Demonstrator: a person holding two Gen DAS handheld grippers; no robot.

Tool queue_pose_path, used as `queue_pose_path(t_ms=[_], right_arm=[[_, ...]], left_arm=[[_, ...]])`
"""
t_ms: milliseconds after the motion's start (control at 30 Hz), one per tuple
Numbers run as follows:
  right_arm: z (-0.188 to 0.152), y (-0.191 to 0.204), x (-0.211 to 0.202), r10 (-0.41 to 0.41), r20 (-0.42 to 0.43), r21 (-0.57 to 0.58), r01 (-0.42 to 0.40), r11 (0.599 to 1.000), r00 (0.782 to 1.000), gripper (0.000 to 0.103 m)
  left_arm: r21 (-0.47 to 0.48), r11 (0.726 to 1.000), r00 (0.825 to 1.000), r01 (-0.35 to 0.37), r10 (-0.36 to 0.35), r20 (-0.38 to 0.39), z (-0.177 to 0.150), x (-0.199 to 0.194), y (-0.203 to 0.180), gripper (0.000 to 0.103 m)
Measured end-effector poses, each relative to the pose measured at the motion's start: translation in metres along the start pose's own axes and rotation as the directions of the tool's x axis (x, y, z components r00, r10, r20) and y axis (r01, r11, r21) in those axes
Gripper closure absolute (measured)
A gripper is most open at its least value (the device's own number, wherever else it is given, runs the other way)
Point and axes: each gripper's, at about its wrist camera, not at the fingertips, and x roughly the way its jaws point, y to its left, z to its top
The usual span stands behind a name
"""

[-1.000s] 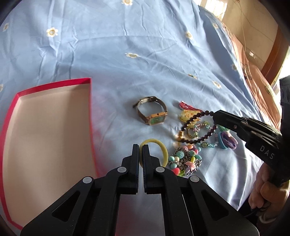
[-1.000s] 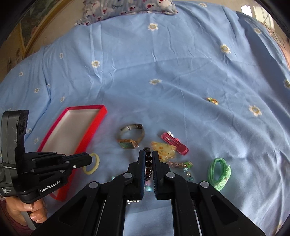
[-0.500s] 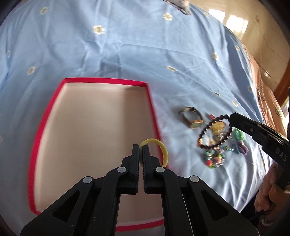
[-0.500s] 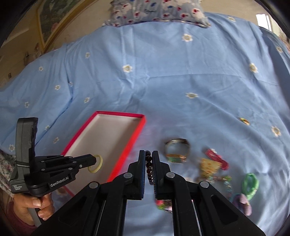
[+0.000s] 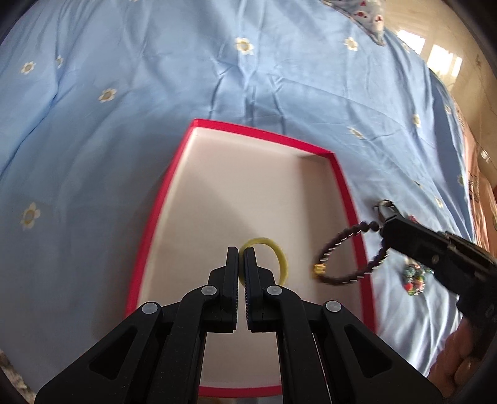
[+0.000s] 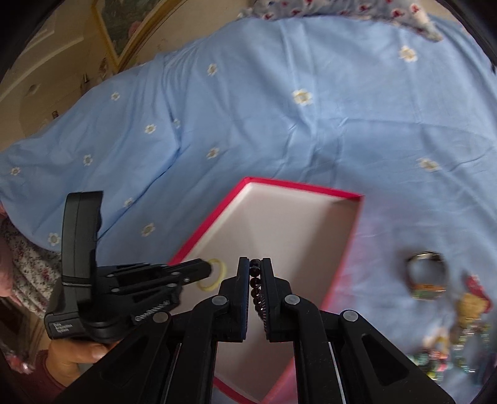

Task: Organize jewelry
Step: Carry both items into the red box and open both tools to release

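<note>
A red box with a pale inside (image 5: 340, 174) (image 6: 298, 185) lies on the blue bedsheet. My left gripper (image 5: 241, 252) (image 6: 207, 268) is shut on a yellow ring-shaped hair tie (image 5: 281, 258) (image 6: 217, 273) and holds it over the near part of the box. My right gripper (image 6: 255, 262) (image 5: 383, 228) is shut on a dark beaded bracelet (image 5: 344, 265) (image 6: 255, 284), which hangs over the box's right rim. A watch (image 6: 427, 275) (image 5: 385, 206) lies on the sheet right of the box.
A heap of colourful jewelry (image 6: 459, 326) (image 5: 414, 276) lies on the sheet right of the box. A patterned pillow (image 6: 341, 9) lies at the far end of the bed. A framed picture (image 6: 124, 28) hangs on the wall at left.
Both grippers have moved left from the jewelry heap toward the box. The yellow hair tie now hangs over the box's inside, and the bracelet has reached the box's right rim.
</note>
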Motion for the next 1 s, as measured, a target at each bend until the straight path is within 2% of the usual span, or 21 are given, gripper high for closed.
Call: queue_pose_path(t_ms=[200,500,700,767,900,1000], right_arm=[[0.0,0.01,0.03,0.06,-0.041,0.008,-0.059,0.998,0.997,0.097],[-0.009,-0.025,0.057,-0.011,-0.102,0.072,0.018,0.997,0.995,0.097],[-0.018,-0.034,0.072,-0.029,-0.154,0.065,0.039,0.997,0.988,0.097],[-0.021,-0.033,0.076,-0.031,-0.17,0.061,0.042,0.997,0.985,0.096],[-0.022,-0.031,0.079,-0.04,-0.177,0.053,0.05,0.997,0.983,0.095],[-0.022,-0.033,0.077,-0.041,-0.175,0.061,0.052,0.997,0.984,0.09]], left_arm=[[-0.02,1.0,1.0,-0.02,0.02,-0.022,0.001,0.011,0.016,0.1],[0.005,0.998,0.996,-0.07,0.07,-0.055,0.004,0.032,0.014,0.1],[0.01,0.995,0.993,-0.099,0.099,-0.066,0.002,0.035,0.015,0.099],[0.007,0.995,0.993,-0.099,0.099,-0.067,0.002,0.035,0.016,0.097],[0.005,0.993,0.991,-0.116,0.116,-0.063,0.002,0.034,0.015,0.075],[0.002,0.992,0.99,-0.125,0.125,-0.06,0.002,0.032,0.015,0.072]])
